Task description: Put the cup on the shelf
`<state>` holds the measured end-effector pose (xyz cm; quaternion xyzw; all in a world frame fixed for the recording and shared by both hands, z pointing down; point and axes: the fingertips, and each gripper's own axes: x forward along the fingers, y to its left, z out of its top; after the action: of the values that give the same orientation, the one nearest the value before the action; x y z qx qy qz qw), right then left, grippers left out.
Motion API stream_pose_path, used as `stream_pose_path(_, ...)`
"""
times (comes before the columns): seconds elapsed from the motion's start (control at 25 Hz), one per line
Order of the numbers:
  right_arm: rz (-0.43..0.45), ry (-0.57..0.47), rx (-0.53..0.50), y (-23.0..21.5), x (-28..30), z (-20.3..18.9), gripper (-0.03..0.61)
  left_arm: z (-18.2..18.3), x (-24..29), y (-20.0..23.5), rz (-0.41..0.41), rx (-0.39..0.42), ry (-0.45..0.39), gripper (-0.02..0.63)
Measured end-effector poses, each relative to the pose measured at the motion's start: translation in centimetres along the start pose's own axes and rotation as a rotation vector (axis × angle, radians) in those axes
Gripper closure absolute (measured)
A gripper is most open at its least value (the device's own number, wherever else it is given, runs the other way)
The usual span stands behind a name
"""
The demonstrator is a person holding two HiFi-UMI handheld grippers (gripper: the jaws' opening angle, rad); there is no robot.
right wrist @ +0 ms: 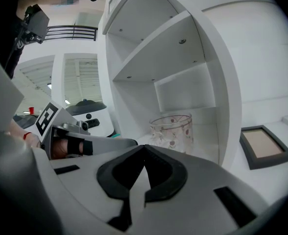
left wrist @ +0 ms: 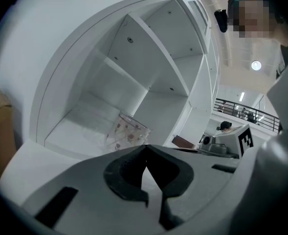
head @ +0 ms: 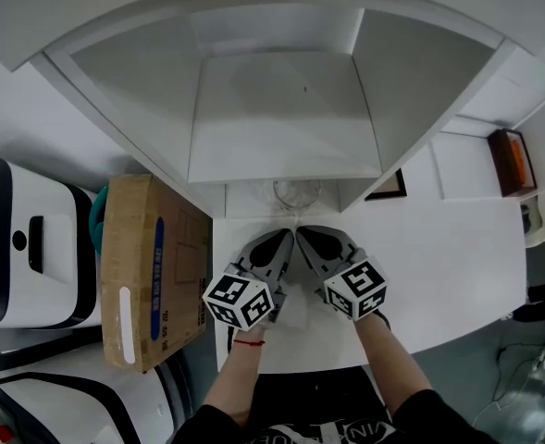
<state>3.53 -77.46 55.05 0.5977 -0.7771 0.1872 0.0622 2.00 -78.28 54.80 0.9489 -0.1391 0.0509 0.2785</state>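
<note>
The left tongs [left wrist: 144, 150] and right tongs [right wrist: 144, 148] are both shut and hold nothing. Just past them, the cup [right wrist: 172, 130] stands on the low shelf [head: 244, 198]. It looks like thin glass: light, slippery, easy to break. Hold its sides softly.

Head view: above, facing steeply down on shelf [head: 281, 118] and table [head: 439, 266]. Left, right gripper views: low, close, facing shelf obliquely; all share cup [right wrist: 172, 130].

We read this as a lab hall. Left of the left gripper [head: 289, 237]: cardboard box [head: 147, 276], white machines [head: 22, 243]; railed gallery [left wrist: 246, 112] beyond.
</note>
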Motion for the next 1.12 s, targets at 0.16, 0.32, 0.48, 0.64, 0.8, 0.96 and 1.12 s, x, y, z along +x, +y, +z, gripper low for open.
stream_pose_path(0.16, -0.009, 0.0, 0.0, -0.3, 0.2, 0.0, 0.575, -0.1, 0.7, 0.1, -0.011, 0.001, 0.011, 0.608)
stream_pose_path(0.32, -0.014, -0.002, 0.005, -0.7, 0.6, 0.2, 0.575, 0.0, 1.0, 0.5, -0.017, -0.007, 0.011, 0.608)
stream_pose_path(0.48, -0.019, -0.003, 0.005, -1.1, 1.1, 0.5, 0.575, 0.5, 1.4, 0.9, -0.02, -0.006, 0.008, 0.608)
stream_pose_path(0.64, -0.027, -0.004, 0.002, -1.4, 1.6, 0.8, 0.575, 0.8, 1.8, 1.4, -0.017, -0.008, 0.005, 0.608)
stream_pose_path(0.8, -0.043, -0.01, 0.002, -1.9, 2.1, 1.0, 0.575, 1.1, 2.2, 1.8, -0.015, -0.014, 0.0, 0.607)
stream_pose_path(0.96, -0.051, -0.016, 0.006, -2.5, 2.5, 1.2, 0.574, 1.3, 2.7, 2.1, -0.009, -0.022, -0.006, 0.607)
stream_pose_path(1.12, -0.061, -0.026, 0.012, -2.9, 2.8, 1.4, 0.575, 1.5, 3.0, 2.5, 0.0, -0.028, -0.018, 0.609)
